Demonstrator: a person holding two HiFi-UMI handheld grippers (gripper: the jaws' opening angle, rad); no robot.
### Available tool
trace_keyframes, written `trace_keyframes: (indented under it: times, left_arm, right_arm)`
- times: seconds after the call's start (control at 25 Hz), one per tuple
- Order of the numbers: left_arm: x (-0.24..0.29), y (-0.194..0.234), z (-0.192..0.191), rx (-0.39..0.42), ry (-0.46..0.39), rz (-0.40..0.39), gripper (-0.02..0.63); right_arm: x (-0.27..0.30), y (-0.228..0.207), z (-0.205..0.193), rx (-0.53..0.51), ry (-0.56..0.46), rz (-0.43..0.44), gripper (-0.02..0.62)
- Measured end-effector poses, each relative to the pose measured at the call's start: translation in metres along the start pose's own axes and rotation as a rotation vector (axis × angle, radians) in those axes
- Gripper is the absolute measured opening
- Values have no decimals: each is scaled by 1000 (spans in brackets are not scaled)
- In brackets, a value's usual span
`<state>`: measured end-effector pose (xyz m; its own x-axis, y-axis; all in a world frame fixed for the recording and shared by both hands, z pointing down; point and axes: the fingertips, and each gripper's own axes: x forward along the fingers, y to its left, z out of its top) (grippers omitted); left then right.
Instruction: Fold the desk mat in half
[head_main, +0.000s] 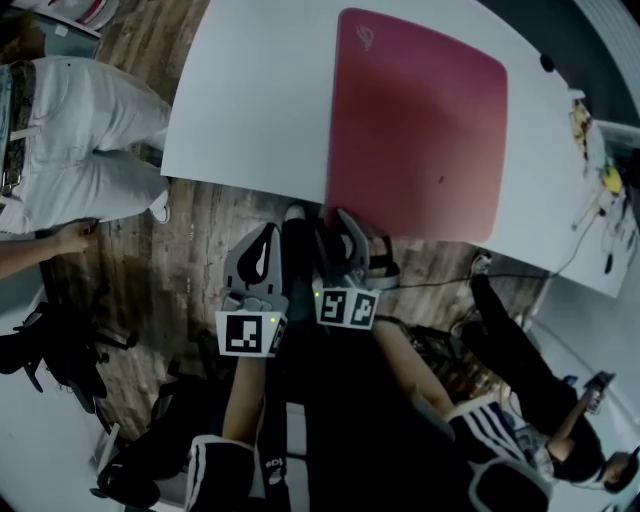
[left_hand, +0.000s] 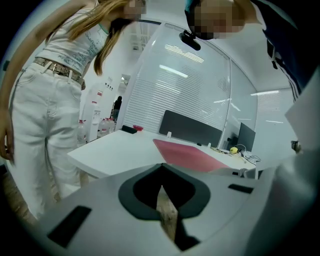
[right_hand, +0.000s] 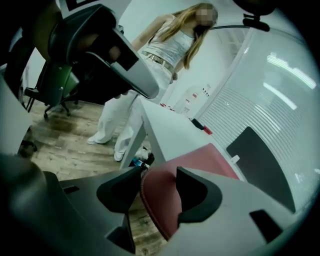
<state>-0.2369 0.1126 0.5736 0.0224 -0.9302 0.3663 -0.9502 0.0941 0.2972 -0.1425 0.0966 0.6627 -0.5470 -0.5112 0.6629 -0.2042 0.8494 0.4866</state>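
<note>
A red desk mat (head_main: 415, 130) lies flat on the white table (head_main: 250, 100), and its near left corner sticks out over the table's front edge. My right gripper (head_main: 340, 220) is at that corner. In the right gripper view its jaws (right_hand: 159, 185) stand open with the corner of the mat (right_hand: 207, 154) between them, and the pads do not press on it. My left gripper (head_main: 266, 238) hangs beside it to the left, off the table and over the wooden floor. Its jaws (left_hand: 161, 172) are shut on nothing, and the mat (left_hand: 187, 154) lies ahead of them.
A person in white trousers (head_main: 70, 150) stands at the table's left end. Another person in dark clothes (head_main: 520, 370) is low at the right. Cables and yellow items (head_main: 600, 190) lie at the table's right end. An office chair (right_hand: 50, 85) stands on the floor.
</note>
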Motion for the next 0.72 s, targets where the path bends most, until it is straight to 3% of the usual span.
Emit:
trace_keyframes:
  times: [0.2,0.4,0.72]
  left_arm:
    - [-1,1,3,9,-9,-21,3]
    - [3,-2,11,10,-25,-40,3]
    - [10,-18,24,23,-48,-91,3]
  right_arm:
    - [-14,-21,15,129,-63,-32,197]
    - [-35,-50,38,170,-67,-42,29]
    - [-44,-85,40,331,-83,0,17]
